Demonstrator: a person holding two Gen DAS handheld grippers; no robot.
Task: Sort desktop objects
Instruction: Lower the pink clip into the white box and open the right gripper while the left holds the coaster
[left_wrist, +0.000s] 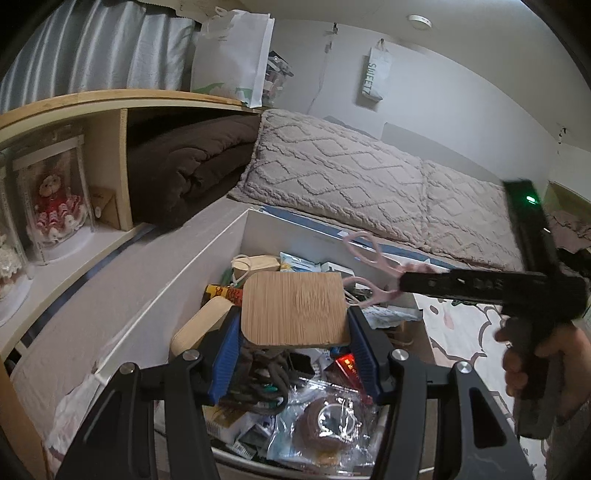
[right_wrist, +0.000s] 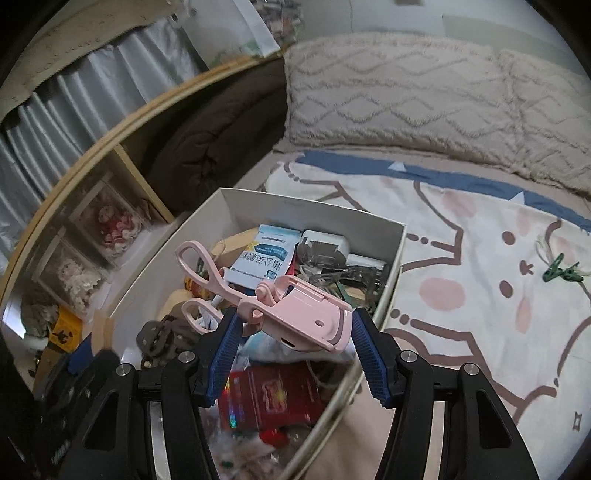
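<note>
My left gripper (left_wrist: 293, 325) is shut on a square bamboo-topped piece (left_wrist: 295, 308) and holds it above the white box (left_wrist: 177, 280) full of small items. My right gripper (right_wrist: 293, 332) is shut on a pink eyelash curler (right_wrist: 284, 310) and holds it over the same box (right_wrist: 321, 210). In the left wrist view the right gripper (left_wrist: 402, 284) reaches in from the right with the curler's pink handles (left_wrist: 364, 254) sticking out over the box.
The box holds sachets (right_wrist: 264, 258), a red packet (right_wrist: 273, 398), a dark hair tie (right_wrist: 162, 336) and plastic bags (left_wrist: 325, 417). It rests on a bed with a cat-print sheet (right_wrist: 480, 280). Green clips (right_wrist: 561, 271) lie on the sheet. A pillow (left_wrist: 351, 184) and shelf (left_wrist: 107, 166) stand behind.
</note>
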